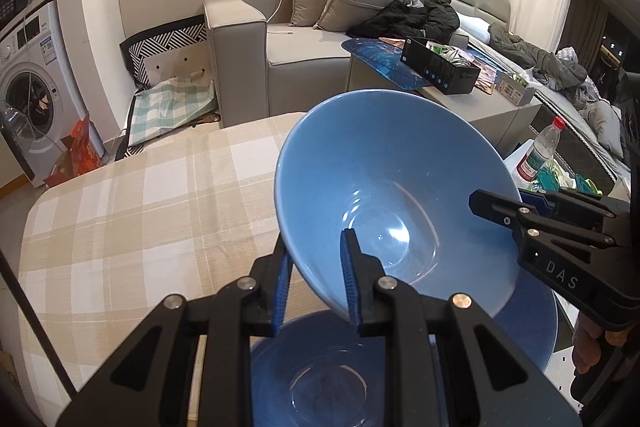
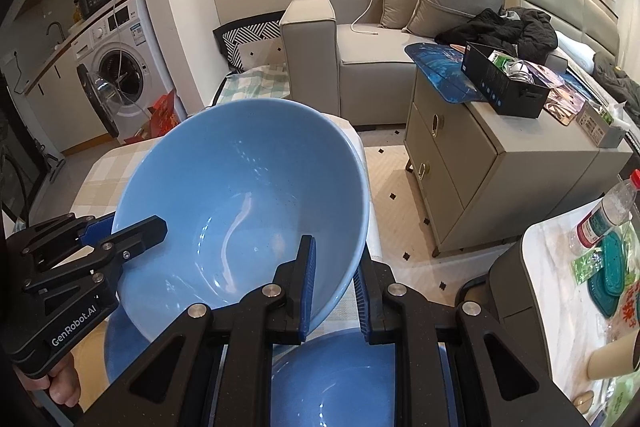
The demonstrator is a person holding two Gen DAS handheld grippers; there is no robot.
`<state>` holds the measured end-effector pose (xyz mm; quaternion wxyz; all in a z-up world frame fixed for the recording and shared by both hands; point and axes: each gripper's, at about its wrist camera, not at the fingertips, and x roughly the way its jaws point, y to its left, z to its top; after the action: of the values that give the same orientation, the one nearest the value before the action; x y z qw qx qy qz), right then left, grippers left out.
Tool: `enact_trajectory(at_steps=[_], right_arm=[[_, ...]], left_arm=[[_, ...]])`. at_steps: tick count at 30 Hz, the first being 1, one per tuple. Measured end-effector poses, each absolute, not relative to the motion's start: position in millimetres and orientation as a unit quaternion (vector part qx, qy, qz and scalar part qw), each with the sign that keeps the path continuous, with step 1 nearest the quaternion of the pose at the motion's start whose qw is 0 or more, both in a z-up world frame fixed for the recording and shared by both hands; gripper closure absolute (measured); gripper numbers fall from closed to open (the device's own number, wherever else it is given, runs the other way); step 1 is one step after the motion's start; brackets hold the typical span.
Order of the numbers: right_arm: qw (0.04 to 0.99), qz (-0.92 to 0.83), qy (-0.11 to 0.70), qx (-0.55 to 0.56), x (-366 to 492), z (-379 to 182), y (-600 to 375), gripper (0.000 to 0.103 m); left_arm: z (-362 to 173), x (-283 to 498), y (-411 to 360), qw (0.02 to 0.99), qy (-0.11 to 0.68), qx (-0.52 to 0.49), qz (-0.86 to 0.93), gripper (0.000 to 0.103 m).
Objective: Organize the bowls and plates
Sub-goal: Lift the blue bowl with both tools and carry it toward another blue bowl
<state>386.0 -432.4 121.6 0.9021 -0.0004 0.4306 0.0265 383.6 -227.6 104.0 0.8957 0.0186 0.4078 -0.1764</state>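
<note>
A large light blue bowl point(image 1: 384, 183) is held tilted in the air over the checked tablecloth point(image 1: 120, 219). My left gripper point(image 1: 316, 279) is shut on its near left rim. My right gripper point(image 2: 336, 291) is shut on its right rim; it also shows in the left wrist view point(image 1: 520, 211). The bowl fills the middle of the right wrist view point(image 2: 248, 207), where the left gripper point(image 2: 120, 227) clamps its left rim. Below it a darker blue bowl point(image 1: 320, 379) sits on a blue plate point(image 1: 536, 327); the bowl also shows in the right wrist view point(image 2: 336, 383).
A grey sofa point(image 1: 280, 43) and a bedside cabinet point(image 2: 480, 155) with a black box stand beyond the table. A washing machine point(image 2: 120, 67) is at the left. A plastic bottle point(image 2: 604, 215) and teal lids sit on a side table at the right.
</note>
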Motion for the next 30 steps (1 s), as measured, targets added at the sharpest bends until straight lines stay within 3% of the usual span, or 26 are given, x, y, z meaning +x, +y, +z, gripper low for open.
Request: enact_trajectory(at_steps=[30], right_arm=[[0.907, 0.048, 0.417, -0.012, 339, 142, -400, 0.085]], left_arm=[[125, 331, -198, 0.906, 0.391, 0.023, -0.163, 0.081]])
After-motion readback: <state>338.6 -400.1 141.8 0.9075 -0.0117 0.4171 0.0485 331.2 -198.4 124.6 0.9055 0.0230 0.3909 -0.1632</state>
